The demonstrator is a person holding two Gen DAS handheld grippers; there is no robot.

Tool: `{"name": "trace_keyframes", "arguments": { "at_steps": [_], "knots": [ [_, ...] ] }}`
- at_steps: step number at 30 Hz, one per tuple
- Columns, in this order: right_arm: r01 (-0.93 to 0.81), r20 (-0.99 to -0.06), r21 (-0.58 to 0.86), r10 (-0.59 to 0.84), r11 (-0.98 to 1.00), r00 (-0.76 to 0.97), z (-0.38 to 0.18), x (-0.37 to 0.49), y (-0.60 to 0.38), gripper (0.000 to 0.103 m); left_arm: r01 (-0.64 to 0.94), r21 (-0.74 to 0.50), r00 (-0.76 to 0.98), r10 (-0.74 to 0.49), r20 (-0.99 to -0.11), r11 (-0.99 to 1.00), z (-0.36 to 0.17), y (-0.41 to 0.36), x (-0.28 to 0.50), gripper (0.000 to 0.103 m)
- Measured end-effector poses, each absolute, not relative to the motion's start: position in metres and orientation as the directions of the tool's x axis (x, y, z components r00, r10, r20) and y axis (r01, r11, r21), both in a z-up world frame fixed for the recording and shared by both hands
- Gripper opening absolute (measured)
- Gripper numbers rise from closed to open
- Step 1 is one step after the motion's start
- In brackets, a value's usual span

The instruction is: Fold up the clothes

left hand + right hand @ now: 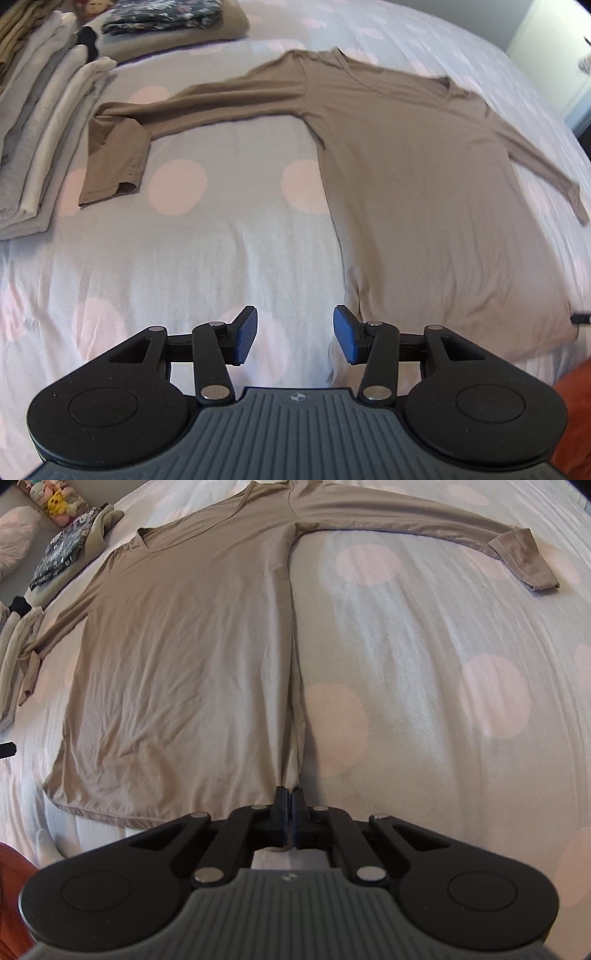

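Observation:
A tan long-sleeved shirt [417, 166] lies spread flat on the bed, neck at the far end, both sleeves stretched out to the sides. In the left wrist view my left gripper [295, 334] hovers open above the bedcover just left of the shirt's near hem corner, with nothing between its blue pads. In the right wrist view my right gripper [289, 805] is shut on the shirt [184, 664] at its near right hem corner, and the side seam runs taut from the jaws up toward the armpit.
The bedcover [221, 229] is pale lilac with pink dots. A row of folded pale clothes [40, 122] lines the left side, with a floral folded piece [162, 16] on an olive one beyond. Plush toys [55, 500] sit at the far left.

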State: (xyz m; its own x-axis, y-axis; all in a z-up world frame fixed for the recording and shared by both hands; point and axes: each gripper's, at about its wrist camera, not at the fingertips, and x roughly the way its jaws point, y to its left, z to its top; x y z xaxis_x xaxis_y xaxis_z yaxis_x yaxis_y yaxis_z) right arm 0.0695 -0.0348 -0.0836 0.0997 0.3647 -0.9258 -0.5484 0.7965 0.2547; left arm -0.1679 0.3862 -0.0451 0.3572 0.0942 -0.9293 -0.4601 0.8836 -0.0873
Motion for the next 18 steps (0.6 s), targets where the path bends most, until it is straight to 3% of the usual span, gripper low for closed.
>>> {"name": "trace_keyframes", "arguments": {
  "at_steps": [7, 13, 14, 15, 16, 18],
  "knots": [
    [-0.575, -0.912, 0.258, 0.393, 0.776, 0.121, -0.085, 0.064, -0.026, 0.003, -0.273, 0.035, 0.287, 0.116, -0.951, 0.961, -0.069, 0.360, -0.160, 0.044],
    [-0.541, -0.892, 0.304, 0.434, 0.784, 0.129, -0.085, 0.068, -0.031, 0.003, -0.201, -0.020, 0.223, 0.026, -0.974, 0.979, -0.100, 0.344, -0.150, 0.044],
    [-0.536, -0.890, 0.307, 0.437, 0.786, 0.131, -0.085, 0.068, -0.031, 0.003, -0.197, -0.029, 0.209, 0.013, -0.978, 0.980, -0.106, 0.341, -0.149, 0.037],
    [-0.535, -0.888, 0.311, 0.441, 0.786, 0.132, -0.084, 0.068, -0.032, 0.003, -0.195, -0.041, 0.191, -0.003, -0.982, 0.980, -0.110, 0.339, -0.149, 0.020],
    [-0.534, -0.886, 0.314, 0.444, 0.785, 0.132, -0.082, 0.068, -0.033, 0.003, -0.193, -0.051, 0.175, -0.017, -0.984, 0.980, -0.114, 0.337, -0.149, 0.011],
    [-0.527, -0.881, 0.332, 0.457, 0.783, 0.124, -0.078, 0.069, -0.037, 0.003, -0.189, -0.058, 0.178, -0.024, -0.984, 0.980, -0.109, 0.333, -0.152, 0.003]
  ]
}}
